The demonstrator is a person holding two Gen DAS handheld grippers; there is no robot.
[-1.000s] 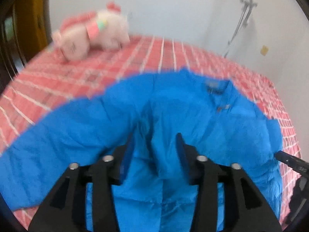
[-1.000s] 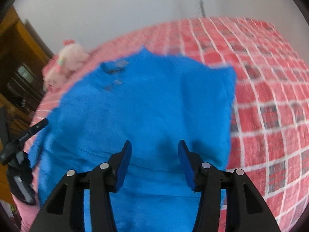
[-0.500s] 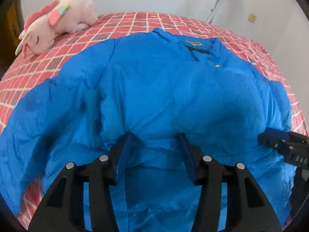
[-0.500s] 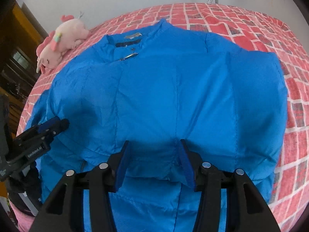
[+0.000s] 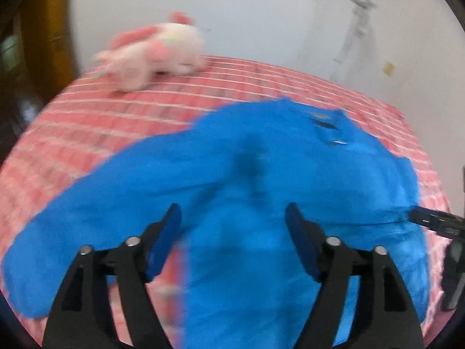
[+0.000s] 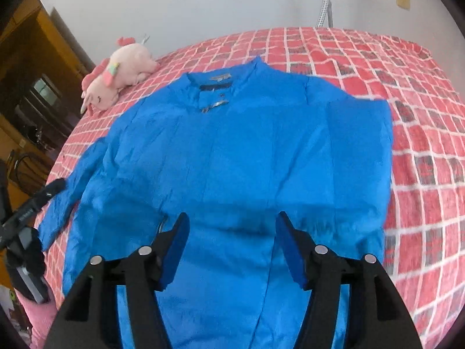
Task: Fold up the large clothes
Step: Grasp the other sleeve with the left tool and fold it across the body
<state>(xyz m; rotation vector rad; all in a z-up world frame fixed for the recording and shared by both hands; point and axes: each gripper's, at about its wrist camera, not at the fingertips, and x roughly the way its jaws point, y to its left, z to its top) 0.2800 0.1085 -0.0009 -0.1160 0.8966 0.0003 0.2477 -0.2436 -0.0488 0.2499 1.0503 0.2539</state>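
Two grippers above a blue jacket [image 6: 241, 157] spread front-up on a red checked bedspread [image 6: 421, 151].

Left gripper [image 5: 232, 226] and right gripper [image 6: 232, 232] both opening, pads wide and clear of the fabric, nothing pinched between them. Jacket flat, collar toward the far wall, one sleeve stretched out to the left in the left wrist view. Pink plush toy [image 6: 116, 78] lying near the collar, apart from it. White wall [image 6: 203, 5] behind; dark wooden furniture [image 6: 32, 96] at left. Left wrist view blurred.
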